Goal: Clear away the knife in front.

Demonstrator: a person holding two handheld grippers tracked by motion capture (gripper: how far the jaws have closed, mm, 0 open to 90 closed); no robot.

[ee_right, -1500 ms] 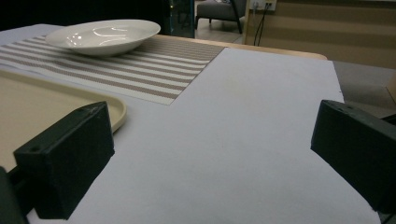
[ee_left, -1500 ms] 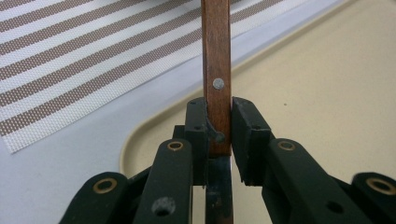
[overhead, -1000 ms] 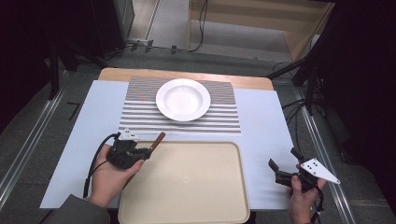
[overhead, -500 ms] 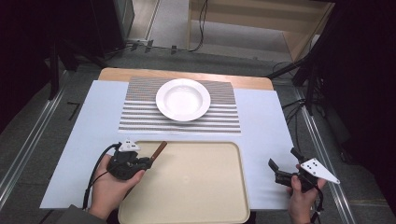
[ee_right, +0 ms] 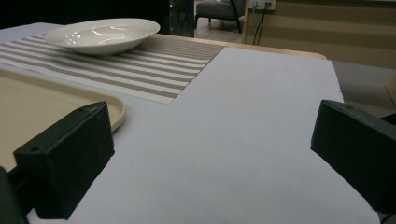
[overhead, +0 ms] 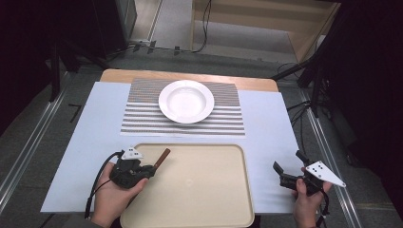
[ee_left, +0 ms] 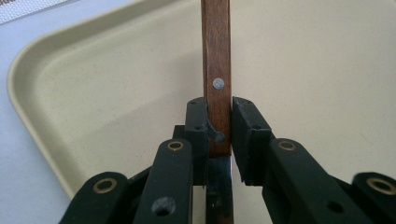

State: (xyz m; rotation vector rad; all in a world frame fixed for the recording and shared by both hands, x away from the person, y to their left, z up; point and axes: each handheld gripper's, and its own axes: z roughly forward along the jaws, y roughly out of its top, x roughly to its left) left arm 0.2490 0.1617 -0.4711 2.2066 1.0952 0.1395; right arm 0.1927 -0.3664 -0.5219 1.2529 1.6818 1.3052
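My left gripper (overhead: 150,169) hovers at the near-left corner of the beige tray (overhead: 199,199), shut on a utensil's brown wooden handle (overhead: 162,157). In the left gripper view the riveted handle (ee_left: 215,56) stands straight up between the two pads of the left gripper (ee_left: 218,119), above the tray (ee_left: 116,84); a dark part of the utensil runs down behind the jaws. My right gripper (overhead: 288,161) rests low at the table's near right, open with nothing between its jaws. In the right gripper view, the right gripper (ee_right: 210,154) has bare white table between its fingers.
A white plate (overhead: 186,100) sits on a striped placemat (overhead: 142,118) at the back of the white tabletop (overhead: 90,142). From the right gripper's camera, plate (ee_right: 102,33), placemat (ee_right: 154,65) and tray corner (ee_right: 37,102) lie to the left.
The left hand has drawn back toward the near edge and sunk a little, carrying the wooden-handled utensil along. The right hand has stayed where it was.
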